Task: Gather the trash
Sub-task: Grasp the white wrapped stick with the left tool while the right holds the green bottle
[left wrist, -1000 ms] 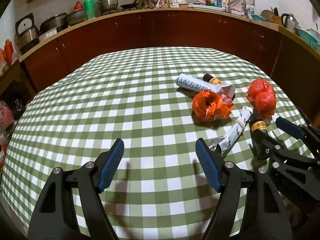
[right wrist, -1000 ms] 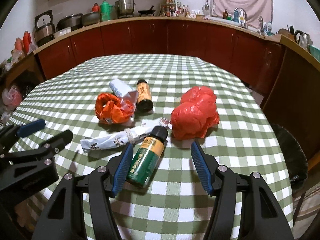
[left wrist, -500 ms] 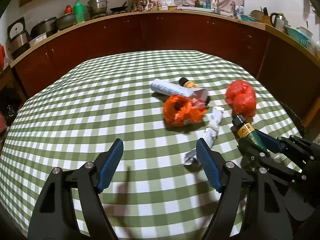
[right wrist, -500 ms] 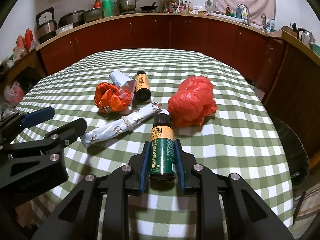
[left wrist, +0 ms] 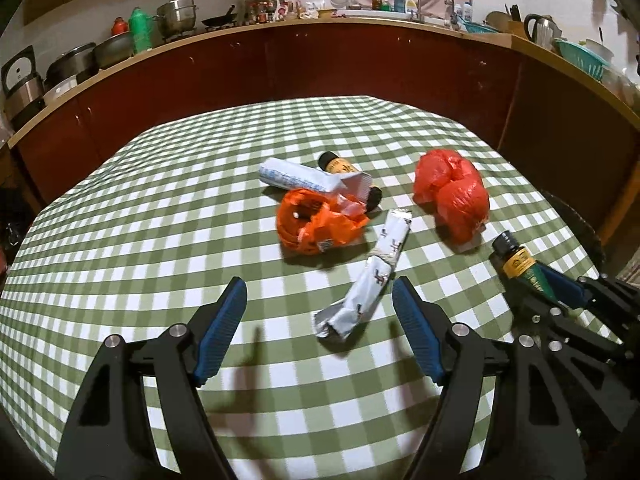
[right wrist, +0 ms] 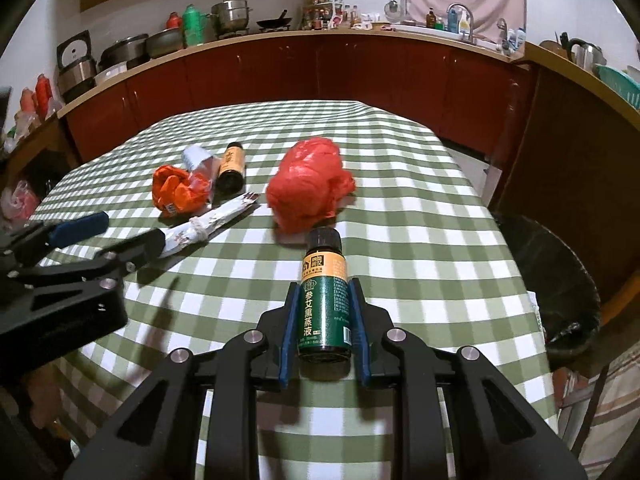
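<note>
My right gripper [right wrist: 325, 284] is shut on a green bottle [right wrist: 324, 300] with a yellow label and black cap, held just above the checked tablecloth [right wrist: 400, 160]. The bottle [left wrist: 518, 262] also shows at the right of the left wrist view. My left gripper [left wrist: 318, 286] stands open over the cloth, and the near end of a crumpled silver wrapper [left wrist: 374, 280] lies between its fingers. Beyond the wrapper lie an orange plastic bag [left wrist: 316, 224], a white rolled packet [left wrist: 292, 176], a brown bottle [left wrist: 340, 168] and a red plastic bag [left wrist: 452, 196].
A bin lined with a black bag [right wrist: 560, 280] stands on the floor off the table's right edge. Dark red cabinets [left wrist: 360, 68] with pots and bottles on the counter ring the table at the back and right.
The right gripper's jaws closed on the green bottle and lifted it off the cloth. The left gripper moved across the table so the silver wrapper now lies between its open fingers.
</note>
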A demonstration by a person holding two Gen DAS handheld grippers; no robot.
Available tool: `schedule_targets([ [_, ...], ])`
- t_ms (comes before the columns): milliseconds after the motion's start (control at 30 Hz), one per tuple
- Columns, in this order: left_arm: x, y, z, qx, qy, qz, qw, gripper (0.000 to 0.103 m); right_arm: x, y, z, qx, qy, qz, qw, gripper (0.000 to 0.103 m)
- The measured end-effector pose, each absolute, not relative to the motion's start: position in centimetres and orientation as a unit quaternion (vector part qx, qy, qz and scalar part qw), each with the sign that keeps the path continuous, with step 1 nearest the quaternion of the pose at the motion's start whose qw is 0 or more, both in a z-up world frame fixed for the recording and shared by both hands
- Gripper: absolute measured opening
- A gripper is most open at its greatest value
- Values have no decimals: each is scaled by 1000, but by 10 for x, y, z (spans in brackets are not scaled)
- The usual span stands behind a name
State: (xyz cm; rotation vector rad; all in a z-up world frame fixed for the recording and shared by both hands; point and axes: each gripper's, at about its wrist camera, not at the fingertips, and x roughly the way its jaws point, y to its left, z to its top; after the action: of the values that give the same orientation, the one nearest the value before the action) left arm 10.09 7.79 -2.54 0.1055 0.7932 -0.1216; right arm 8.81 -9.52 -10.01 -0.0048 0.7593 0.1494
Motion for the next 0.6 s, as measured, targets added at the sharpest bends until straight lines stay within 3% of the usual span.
schedule_targets([
  [133, 105, 69, -29, 57, 390, -72, 916, 61, 88, -98, -97, -3, 363, 69, 929, 25],
  [400, 107, 57, -39, 66, 400, -96, 909, 26, 89, -108, -96, 5, 360, 64, 931, 25],
  [600, 105, 52, -41, 66, 398, -102, 909, 17, 88, -112, -96, 7, 359, 61, 931, 25],
])
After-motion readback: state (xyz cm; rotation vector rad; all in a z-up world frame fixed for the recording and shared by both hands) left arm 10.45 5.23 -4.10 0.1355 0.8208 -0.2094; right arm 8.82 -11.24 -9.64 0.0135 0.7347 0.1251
